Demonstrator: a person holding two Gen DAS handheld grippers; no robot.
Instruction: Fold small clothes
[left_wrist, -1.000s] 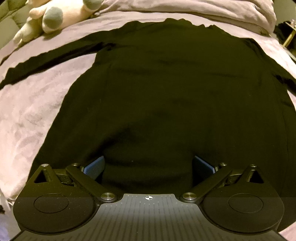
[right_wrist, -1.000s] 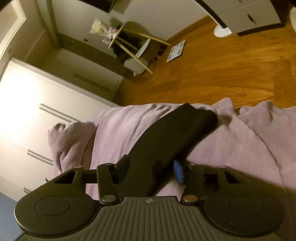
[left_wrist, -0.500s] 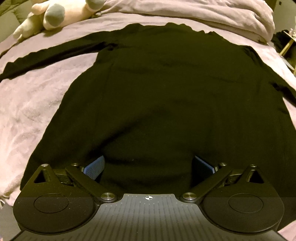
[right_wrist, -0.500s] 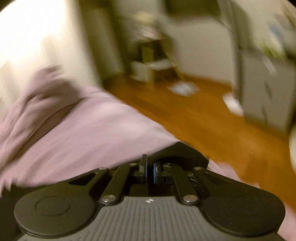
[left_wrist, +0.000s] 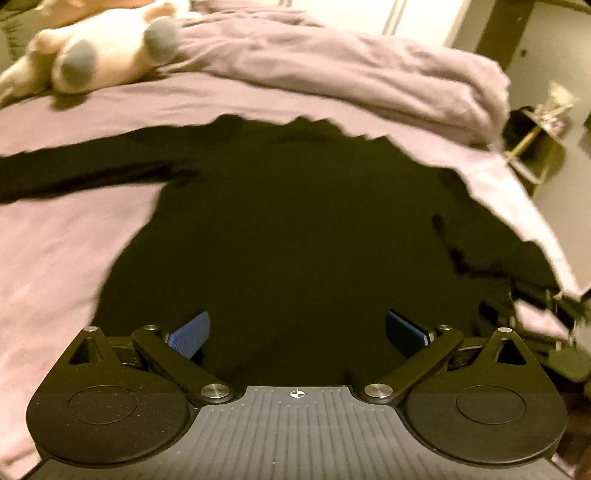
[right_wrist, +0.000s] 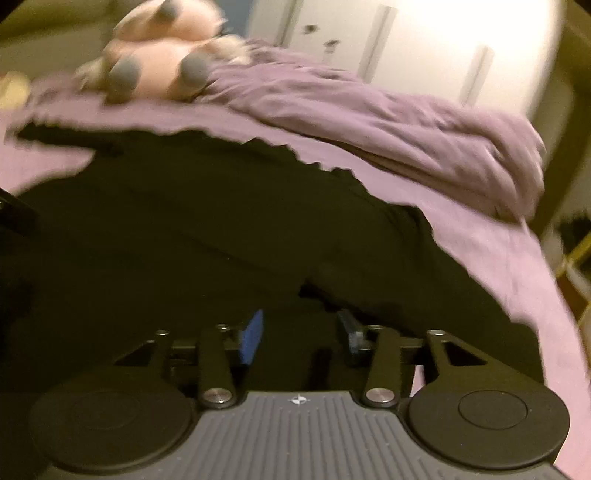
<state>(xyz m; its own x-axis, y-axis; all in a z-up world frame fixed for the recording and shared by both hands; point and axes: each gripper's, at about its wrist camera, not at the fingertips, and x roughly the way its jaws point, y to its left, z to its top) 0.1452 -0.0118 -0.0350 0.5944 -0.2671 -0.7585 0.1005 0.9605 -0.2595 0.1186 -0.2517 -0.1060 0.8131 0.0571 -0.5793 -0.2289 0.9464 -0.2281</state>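
Note:
A black long-sleeved top (left_wrist: 288, 229) lies spread flat on the pink bed sheet (left_wrist: 55, 251), its left sleeve (left_wrist: 74, 170) stretched out to the left. My left gripper (left_wrist: 295, 328) is open over the top's near hem, with nothing between its blue pads. In the right wrist view the same top (right_wrist: 184, 229) fills the middle, its right sleeve folded inward over the body. My right gripper (right_wrist: 301, 332) is open just above the folded black cloth and holds nothing. It also shows at the right edge of the left wrist view (left_wrist: 554, 295).
A pink plush toy (left_wrist: 103, 48) lies at the head of the bed. A bunched purple duvet (left_wrist: 369, 70) lies along the far side. The bed's right edge (left_wrist: 546, 229) drops to the floor, where a small stool (left_wrist: 535, 144) stands. White wardrobe doors (right_wrist: 424, 48) stand behind.
My right gripper swung round from the bed's right edge with the sleeve, carried it over the top's body, and opened. The left gripper stayed open, shifting slightly.

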